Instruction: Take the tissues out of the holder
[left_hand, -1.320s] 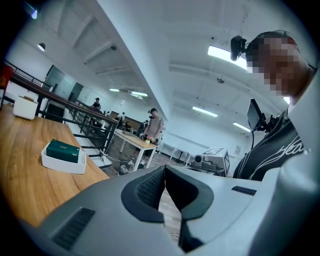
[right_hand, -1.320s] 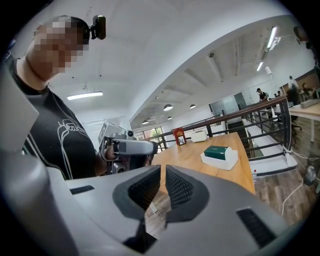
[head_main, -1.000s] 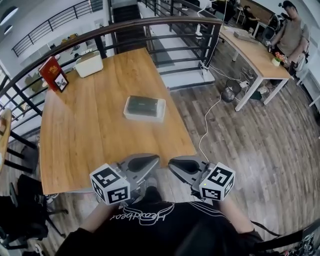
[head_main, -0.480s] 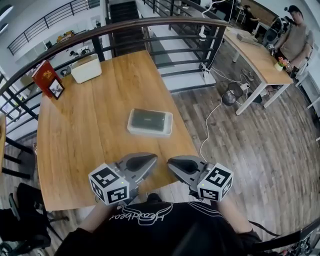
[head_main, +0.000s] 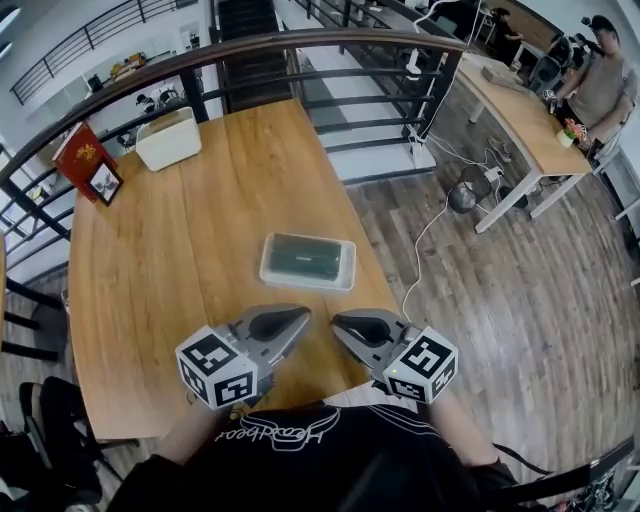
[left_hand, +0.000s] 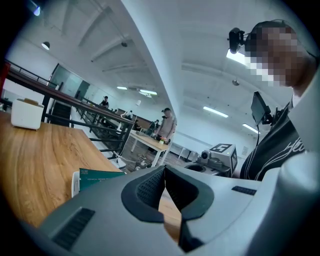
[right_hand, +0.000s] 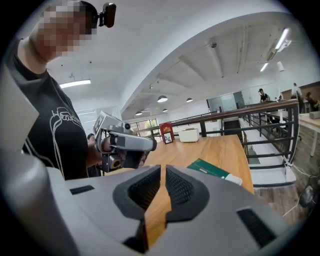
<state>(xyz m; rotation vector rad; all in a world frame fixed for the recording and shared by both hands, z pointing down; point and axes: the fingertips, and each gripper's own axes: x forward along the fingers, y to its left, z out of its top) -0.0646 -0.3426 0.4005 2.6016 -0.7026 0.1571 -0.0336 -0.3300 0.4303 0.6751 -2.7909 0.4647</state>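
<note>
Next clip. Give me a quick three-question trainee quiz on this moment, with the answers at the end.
1. True or false: the right gripper is shut on the tissue holder.
2. What lies in the holder? A: a green tissue pack. B: a coffee mug. C: nothing.
3. Short answer: how do the left gripper's jaws stand, and what is between them?

Key
1. False. It is shut but empty, held near the person's body, short of the holder.
2. A.
3. Closed, with nothing between them.
</note>
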